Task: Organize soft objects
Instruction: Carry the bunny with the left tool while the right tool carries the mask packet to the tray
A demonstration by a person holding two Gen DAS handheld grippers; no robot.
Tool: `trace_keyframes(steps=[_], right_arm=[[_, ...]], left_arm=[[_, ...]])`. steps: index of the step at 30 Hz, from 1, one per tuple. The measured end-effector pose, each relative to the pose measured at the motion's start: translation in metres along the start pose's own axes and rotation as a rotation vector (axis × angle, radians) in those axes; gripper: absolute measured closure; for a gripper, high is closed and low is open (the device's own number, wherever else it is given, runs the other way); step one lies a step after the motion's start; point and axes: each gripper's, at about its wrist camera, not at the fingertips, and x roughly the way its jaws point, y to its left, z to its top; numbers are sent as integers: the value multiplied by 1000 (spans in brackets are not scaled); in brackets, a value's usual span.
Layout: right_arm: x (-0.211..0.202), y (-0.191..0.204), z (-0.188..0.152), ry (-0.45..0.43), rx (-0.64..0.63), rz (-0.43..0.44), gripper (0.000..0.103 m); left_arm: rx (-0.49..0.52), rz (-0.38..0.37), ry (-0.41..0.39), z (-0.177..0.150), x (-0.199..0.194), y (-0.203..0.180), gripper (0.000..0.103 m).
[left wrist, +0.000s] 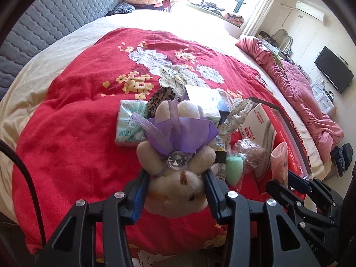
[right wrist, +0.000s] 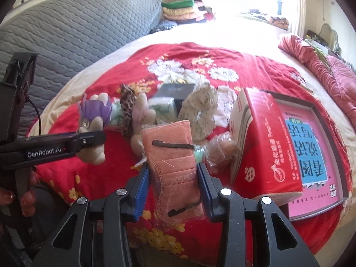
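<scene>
While both tools hang over the red floral blanket [left wrist: 73, 120], I see soft, mixed textures everywhere: plush, crinkly film, knit and cardboard. My left gripper [left wrist: 176, 179] has its blue-padded jaws partly closed, pinching the fuzzy cream head of a small plush bear [left wrist: 178, 153], which hangs lifted off the blanket, wearing a sheer purple ribbon and a faceted gem on its chest. My right gripper [right wrist: 173, 173] is likewise partly closed, its pads pressing the sides of a flat, clear-wrapped pack of salmon-pink face masks [right wrist: 175, 166] with black ear loops, also raised above the pile. Below lie a green-printed tissue pack [left wrist: 129, 122], a leopard-print scrunchie [left wrist: 161, 99], a speckled cloth scrunchie [right wrist: 201, 109], a mint-green egg-shaped sponge [left wrist: 234, 165] in film, and a brownish one in another wrapper [right wrist: 222, 151]. A red cardboard box [right wrist: 264, 142] stands tilted against a shallow dark-rimmed tray [right wrist: 329, 153]; in the tray I see only a pink and blue printed sheet.
</scene>
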Motion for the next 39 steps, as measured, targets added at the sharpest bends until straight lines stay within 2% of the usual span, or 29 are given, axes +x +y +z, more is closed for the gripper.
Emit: trace_keyframes(steps=[6, 12, 19, 25, 31, 35, 39], right_arm=[[-34, -3, 17, -57, 16, 40, 60], [-73, -14, 31, -129, 35, 65, 60], [-115, -42, 41, -207, 77, 44, 60], [-149, -70, 46, -254, 110, 26, 60], [-174, -95, 47, -286, 105, -31, 60], [-184, -122, 45, -300, 147, -49, 60], [-190, -151, 41, -308, 179, -111, 60]], left_arm=[[35, 19, -17, 8, -25, -20, 56], [86, 27, -78, 19, -58, -52, 56], [139, 16, -91, 28, -76, -90, 56], [195, -14, -92, 31, -78, -129, 56], [257, -42, -93, 37, -72, -177, 56], [277, -95, -69, 41, -62, -207, 56], [309, -130, -51, 43, -50, -241, 56]])
